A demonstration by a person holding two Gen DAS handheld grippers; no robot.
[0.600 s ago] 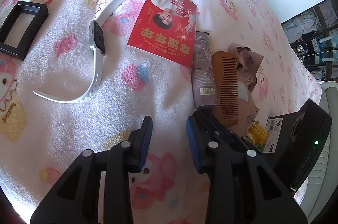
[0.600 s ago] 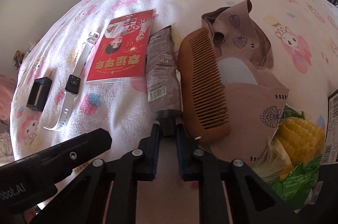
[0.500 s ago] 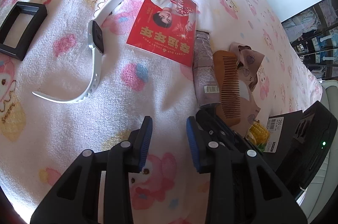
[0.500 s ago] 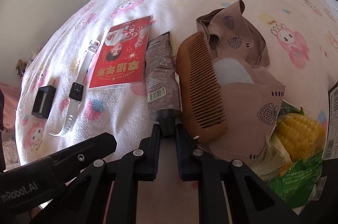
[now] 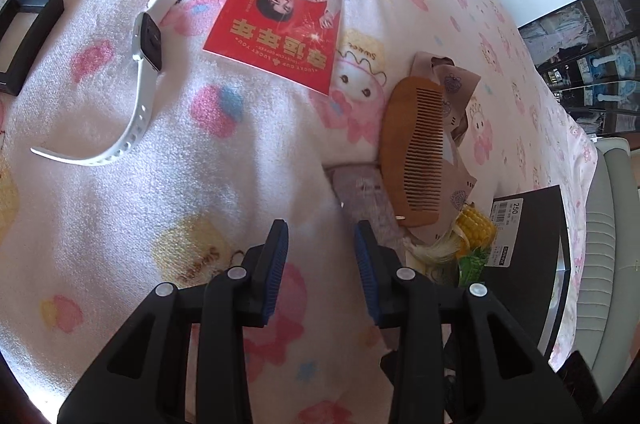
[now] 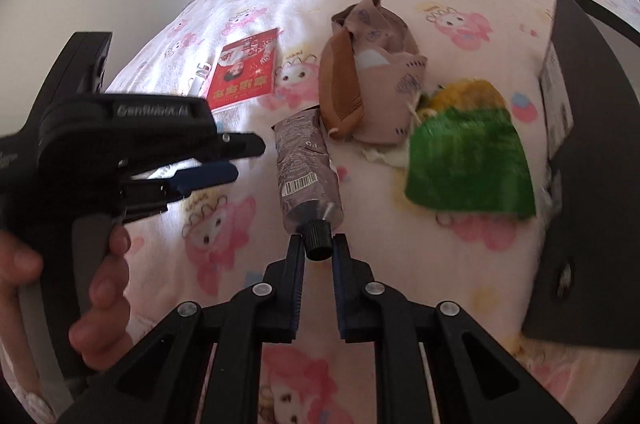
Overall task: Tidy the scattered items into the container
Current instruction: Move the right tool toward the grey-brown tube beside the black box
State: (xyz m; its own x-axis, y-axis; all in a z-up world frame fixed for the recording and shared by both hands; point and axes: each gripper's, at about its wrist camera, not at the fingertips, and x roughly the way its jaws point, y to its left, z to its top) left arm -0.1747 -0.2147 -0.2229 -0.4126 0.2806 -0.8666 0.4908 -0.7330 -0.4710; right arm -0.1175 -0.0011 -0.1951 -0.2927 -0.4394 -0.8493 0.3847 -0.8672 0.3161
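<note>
Two tools: both in view, each held by a person over a bed point(image 5: 200, 192) with a pink cartoon blanket.
Right tool point(image 6: 318, 252): pinching the black cap of a grey-brown tube point(image 6: 306, 168), which hangs from the pads just above the blanket.
Left tool point(image 5: 320, 256): spread, nothing between its pads; it hovers over bare blanket, left of the tube.
Tube, place: near centre of the bed, its crimped end pointing far, toward the wooden comb point(image 5: 416, 152).
Tube, handling: judged light and soft-bodied, with a slick printed skin; the ribbed cap is the stiff part and the safest hold, as a squeeze on the body could dent it or push paste out.
Container: the dark box point(image 6: 592, 184) at the right edge looks like the target; its inside is not visible.
Other items: white watch point(image 5: 148, 64) and black frame point(image 5: 24, 36) at the far left, red card point(image 5: 280, 32) beyond, face mask point(image 6: 384, 92) under the comb, corn packet point(image 6: 468, 160) beside the box.
Change from earlier frame: the tube has left its spot against the comb and card and come nearer and clear of them; the right tool has kept its grip on the cap and drawn back; the box now fills more of the right view.
Risk: the tube may swing or slip from the small cap.
</note>
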